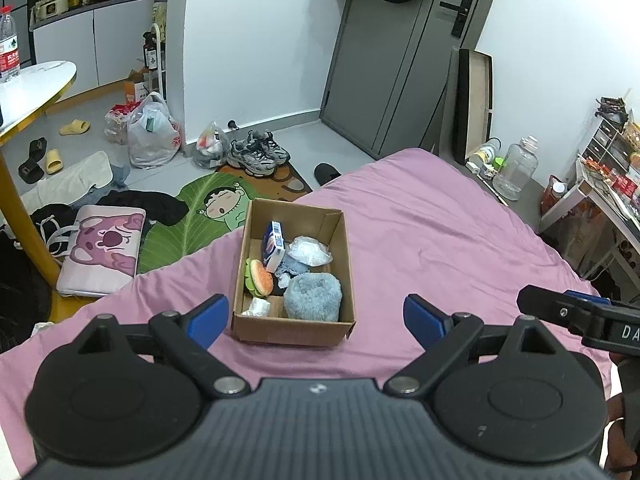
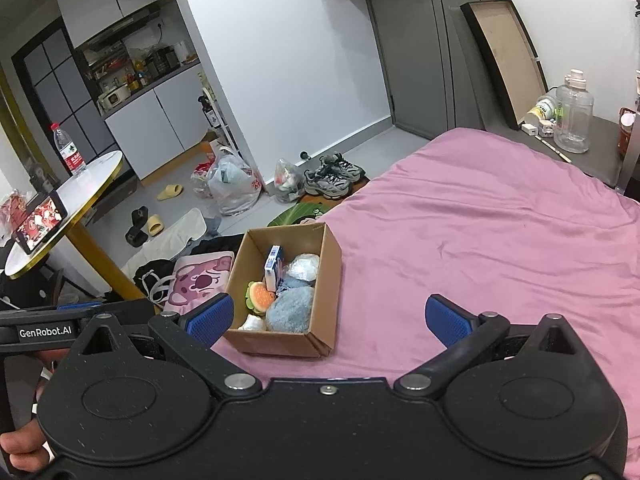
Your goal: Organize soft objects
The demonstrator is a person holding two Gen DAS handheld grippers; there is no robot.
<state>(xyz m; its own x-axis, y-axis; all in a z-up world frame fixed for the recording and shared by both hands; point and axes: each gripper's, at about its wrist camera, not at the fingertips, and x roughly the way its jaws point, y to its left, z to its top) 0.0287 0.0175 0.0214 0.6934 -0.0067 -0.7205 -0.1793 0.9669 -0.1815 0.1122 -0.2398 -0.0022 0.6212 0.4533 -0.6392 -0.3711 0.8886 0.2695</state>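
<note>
Both grippers, left gripper (image 1: pixel 316 320) and right gripper (image 2: pixel 328 320), fill the lower frame with jaws spread wide and nothing between them. At frame centre, the cardboard box (image 1: pixel 294 330) sits on the pink bedsheet (image 1: pixel 440 232), already holding the blue plush (image 1: pixel 313 295) and burger toy (image 1: pixel 260 278), likely gathered there for tidiness.

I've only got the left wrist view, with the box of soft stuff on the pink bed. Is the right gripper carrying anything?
Observer: No. The right gripper is open, with nothing between its blue pads.
Operator: Anything on the round table besides the water bottle?
Observer: Yes, a phone with a lit screen stands propped there.
Operator: Any lettering on my left gripper?
Observer: Its side carries a label reading GenRobot.AI.
</note>
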